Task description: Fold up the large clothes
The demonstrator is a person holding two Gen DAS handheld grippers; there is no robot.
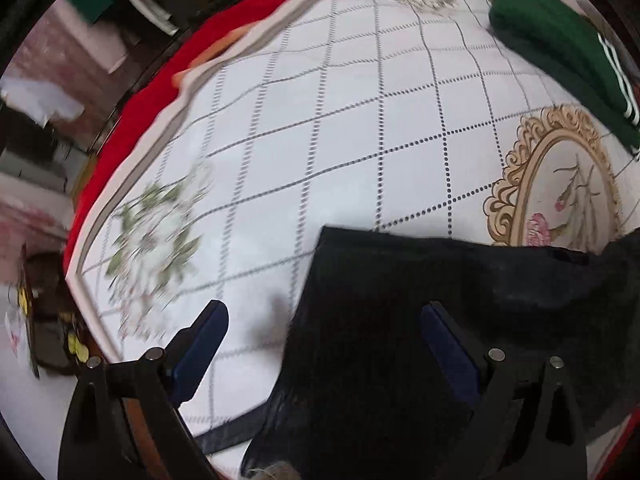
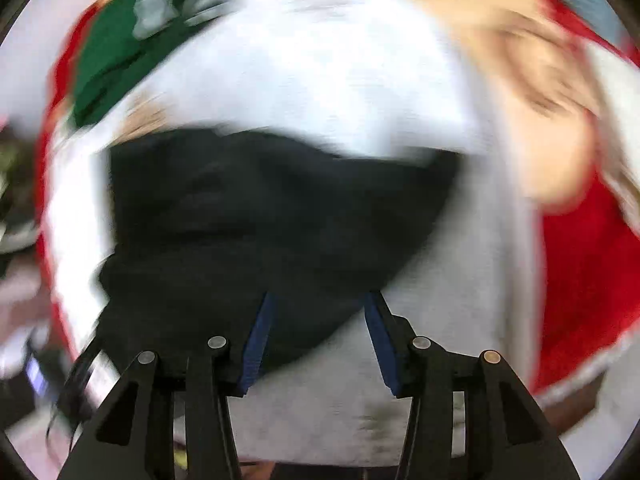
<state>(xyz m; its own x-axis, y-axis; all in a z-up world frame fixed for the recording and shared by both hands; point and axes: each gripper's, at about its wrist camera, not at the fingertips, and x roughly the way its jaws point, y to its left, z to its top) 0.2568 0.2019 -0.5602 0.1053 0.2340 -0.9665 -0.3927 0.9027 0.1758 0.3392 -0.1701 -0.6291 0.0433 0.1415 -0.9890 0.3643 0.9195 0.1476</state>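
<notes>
A black garment (image 1: 440,320) lies on the white checked tablecloth (image 1: 320,140), at the lower right of the left wrist view. My left gripper (image 1: 324,312) is open, its right finger over the garment's left part and its left finger over bare cloth. In the blurred right wrist view the same black garment (image 2: 260,220) spreads in the middle. My right gripper (image 2: 318,300) is open with the garment's near edge between its blue-padded fingers; whether it touches is unclear.
A folded green garment (image 1: 560,48) with white stripes lies at the far right of the table; it shows at the upper left in the right wrist view (image 2: 120,48). A red cloth (image 1: 132,120) borders the table edge. Dark furniture stands beyond on the left.
</notes>
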